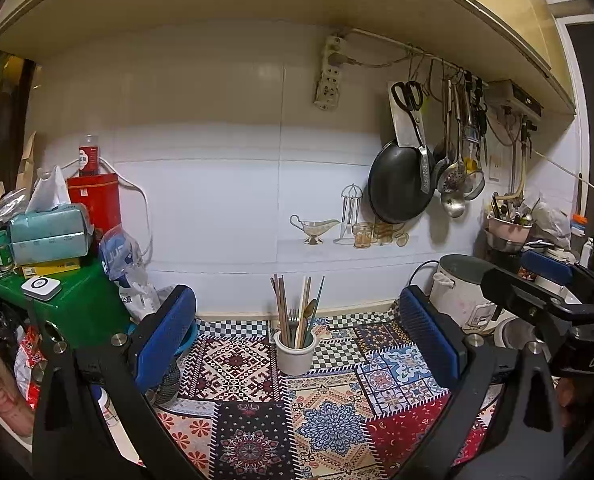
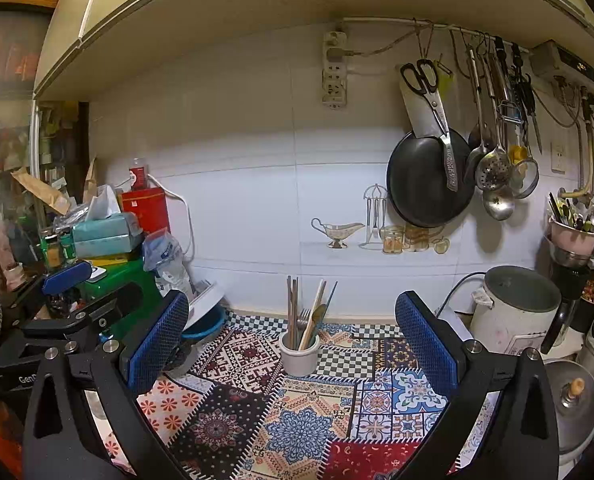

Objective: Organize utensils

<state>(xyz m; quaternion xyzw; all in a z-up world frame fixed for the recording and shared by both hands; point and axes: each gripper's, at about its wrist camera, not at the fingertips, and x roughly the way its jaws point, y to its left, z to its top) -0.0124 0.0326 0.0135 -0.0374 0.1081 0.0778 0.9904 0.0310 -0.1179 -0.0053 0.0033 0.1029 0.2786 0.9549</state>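
left claw (image 1: 297, 328) agape | right claw (image 2: 293, 336) agape | round ceramic cup (image 1: 295, 354), slim chopsticks (image 1: 283, 308)

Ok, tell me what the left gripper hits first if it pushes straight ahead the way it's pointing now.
Most likely the white utensil crock. It stands on the patterned mat almost centred between the open left gripper fingers, with chopsticks sticking up from it. Nothing shows in between, though fisheye depth is uncertain.

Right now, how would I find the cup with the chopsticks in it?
Look at the colourful patchwork mat on the counter. Near its back edge, by the white wall, stands a small white cup. It alone has chopsticks standing in it.
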